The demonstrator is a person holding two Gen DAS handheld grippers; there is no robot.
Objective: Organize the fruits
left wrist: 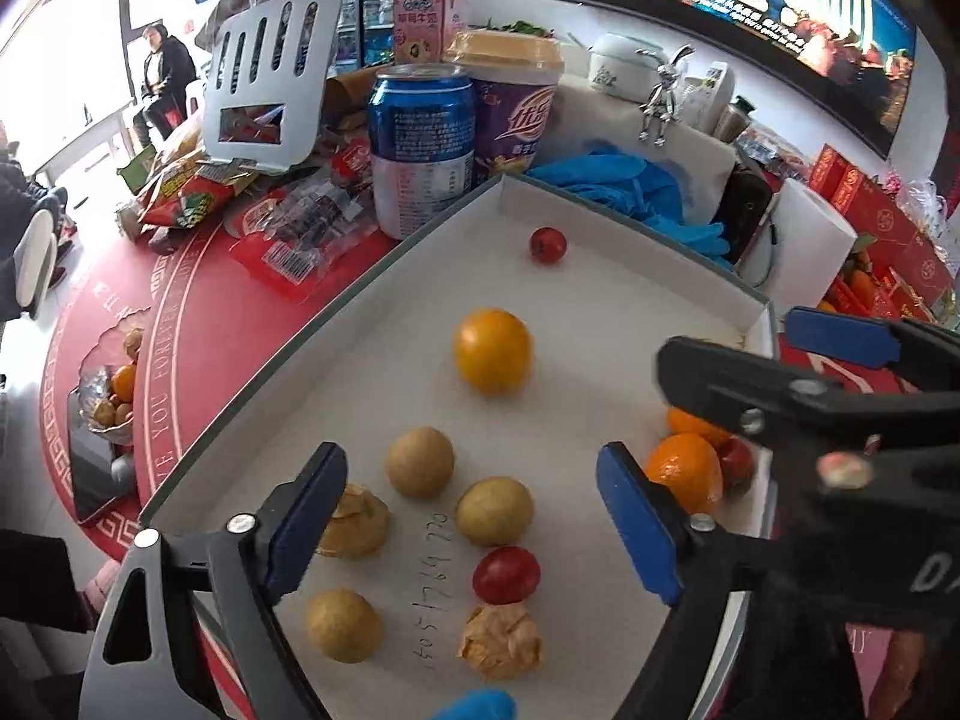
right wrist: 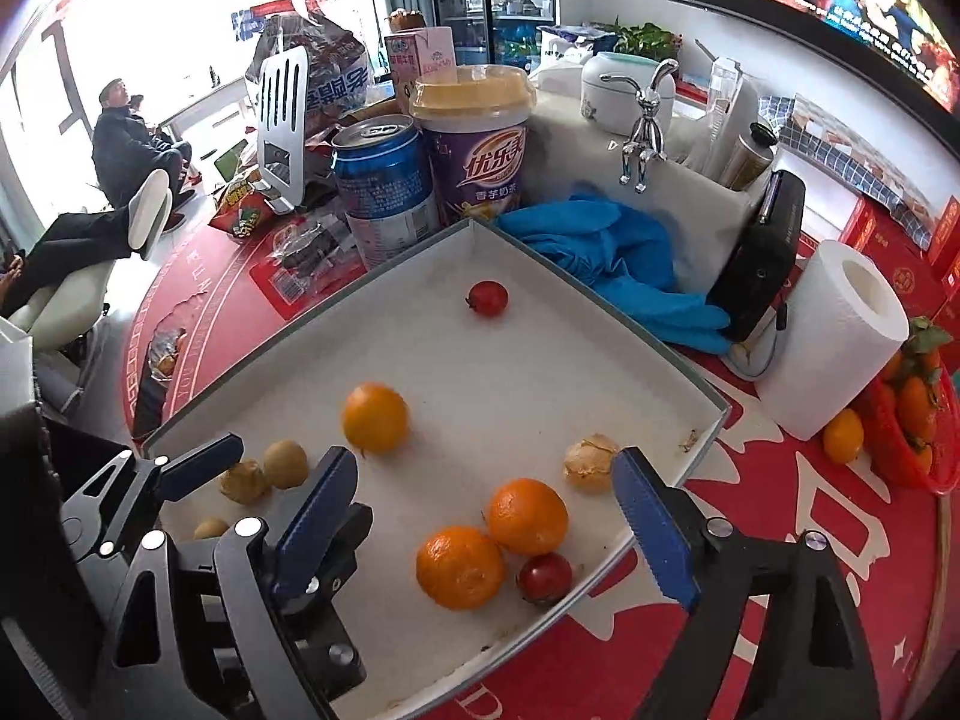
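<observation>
A shallow white box lid (left wrist: 600, 300) (right wrist: 540, 312) holds the fruit. A yellow-orange citrus (left wrist: 492, 351) (right wrist: 375, 417) lies mid-tray and looks motion-blurred. Three tan longans (left wrist: 420, 462) and two papery husked fruits (left wrist: 501, 642) lie near a cherry tomato (left wrist: 506, 575). My left gripper (left wrist: 474, 516) is open and empty above them. Two oranges (right wrist: 461, 567) (right wrist: 528, 516) and a cherry tomato (right wrist: 544, 578) lie between the fingers of my open, empty right gripper (right wrist: 486, 516). Another tomato (left wrist: 547, 245) (right wrist: 487, 298) lies at the far corner.
Behind the tray stand a blue can (left wrist: 420, 144) (right wrist: 384, 186), a purple cup (right wrist: 477, 144), blue gloves (right wrist: 618, 252) and a paper towel roll (right wrist: 840, 336). A red basket of oranges (right wrist: 912, 420) sits at right. Snack packets (left wrist: 282, 234) lie at left on the red table.
</observation>
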